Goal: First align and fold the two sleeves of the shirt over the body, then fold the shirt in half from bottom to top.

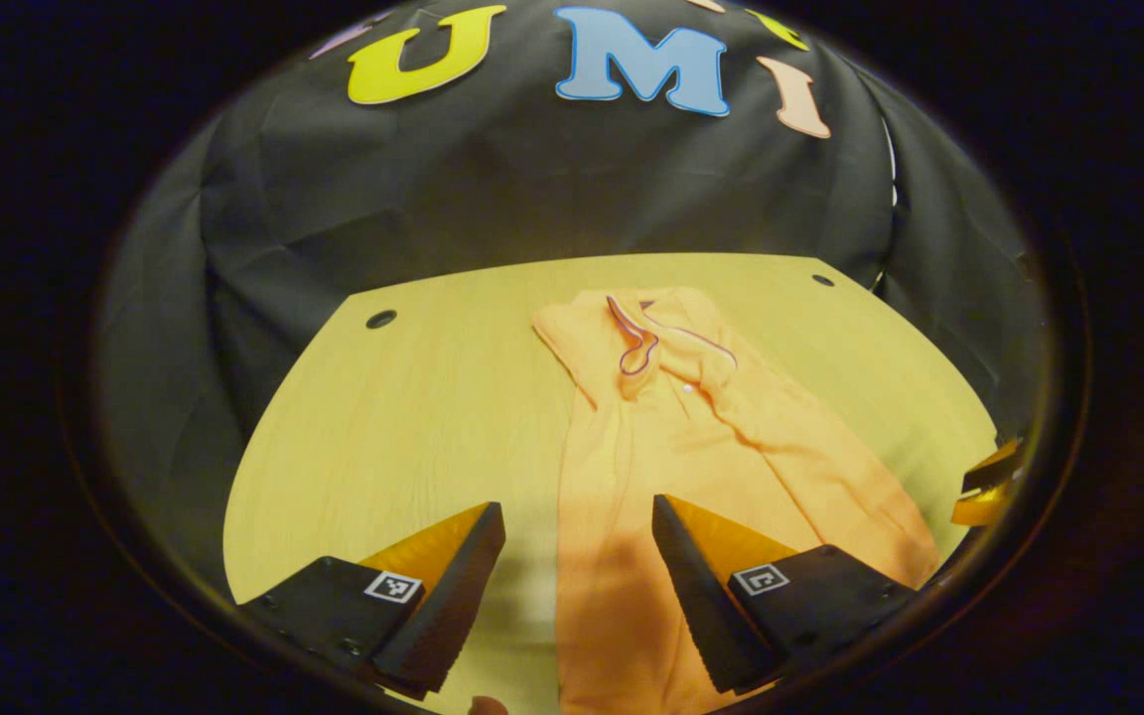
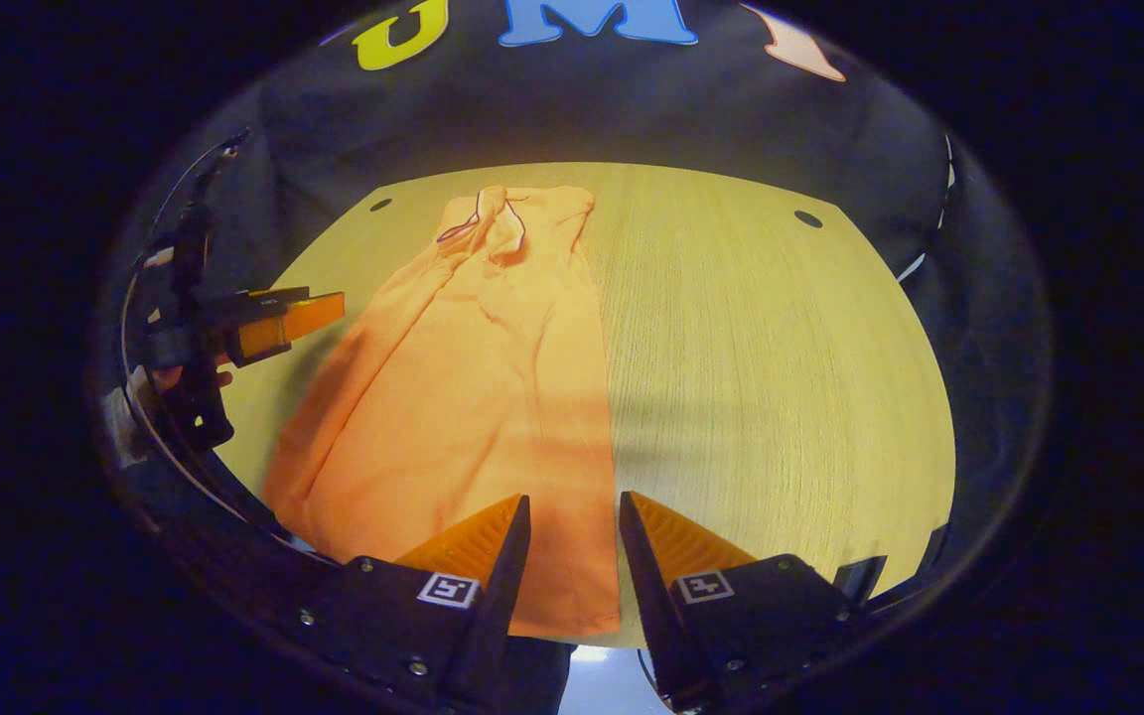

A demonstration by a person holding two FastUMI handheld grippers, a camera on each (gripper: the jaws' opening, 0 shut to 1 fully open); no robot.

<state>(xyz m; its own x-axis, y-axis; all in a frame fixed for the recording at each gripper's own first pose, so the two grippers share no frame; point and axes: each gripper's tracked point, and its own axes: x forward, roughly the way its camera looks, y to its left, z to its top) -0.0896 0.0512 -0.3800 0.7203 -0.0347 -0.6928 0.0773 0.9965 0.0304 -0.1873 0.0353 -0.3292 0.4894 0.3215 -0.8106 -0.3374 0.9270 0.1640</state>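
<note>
The shirt (image 2: 473,377) is a plain orange all over, with no print – just a thin dark purple trim (image 1: 637,343) tracing the neckline. It lies on a table (image 2: 761,357) of pale yellowish wood with a fine straight grain, marked by small round dark holes (image 1: 380,319) near its far corners. Each gripper's black body carries a small white square tag (image 1: 393,586) with a black block pattern – and the wall (image 1: 532,179) behind is black cloth.
</note>
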